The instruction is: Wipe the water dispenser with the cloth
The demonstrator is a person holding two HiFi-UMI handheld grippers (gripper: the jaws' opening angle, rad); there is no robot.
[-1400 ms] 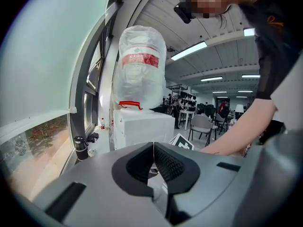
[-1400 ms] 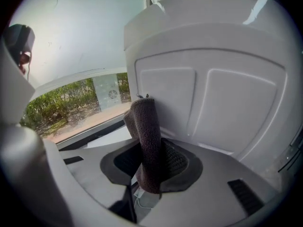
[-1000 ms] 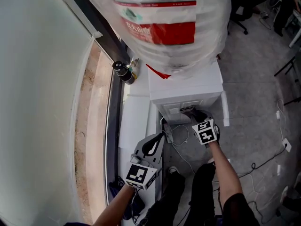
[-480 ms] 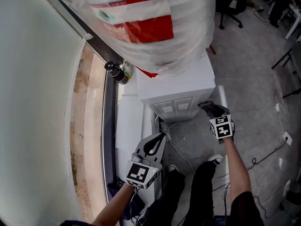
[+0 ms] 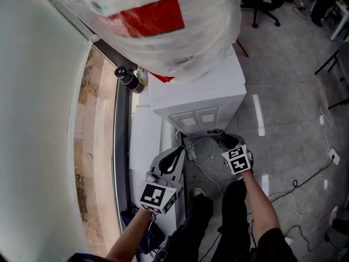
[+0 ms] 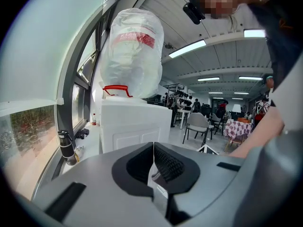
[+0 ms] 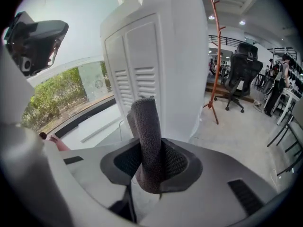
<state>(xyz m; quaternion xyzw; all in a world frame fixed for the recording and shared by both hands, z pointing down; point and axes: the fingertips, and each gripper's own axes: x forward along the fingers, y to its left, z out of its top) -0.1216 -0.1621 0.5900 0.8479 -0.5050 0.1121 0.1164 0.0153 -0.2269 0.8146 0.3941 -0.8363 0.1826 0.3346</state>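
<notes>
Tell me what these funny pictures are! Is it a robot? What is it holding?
There is no robot here. A person holds a tool in each hand, called a hand-held gripper, with two jaws that pinch. One picture comes from a camera on the person's head, looking down. The other two come from little cameras that ride on each tool and look along its jaws. The right hand-held gripper pinches a grey cloth, close to the white water dispenser. The left hand-held gripper has its jaws together with nothing in them. The big bottle wrapped in plastic sits on top of the dispenser.
</notes>
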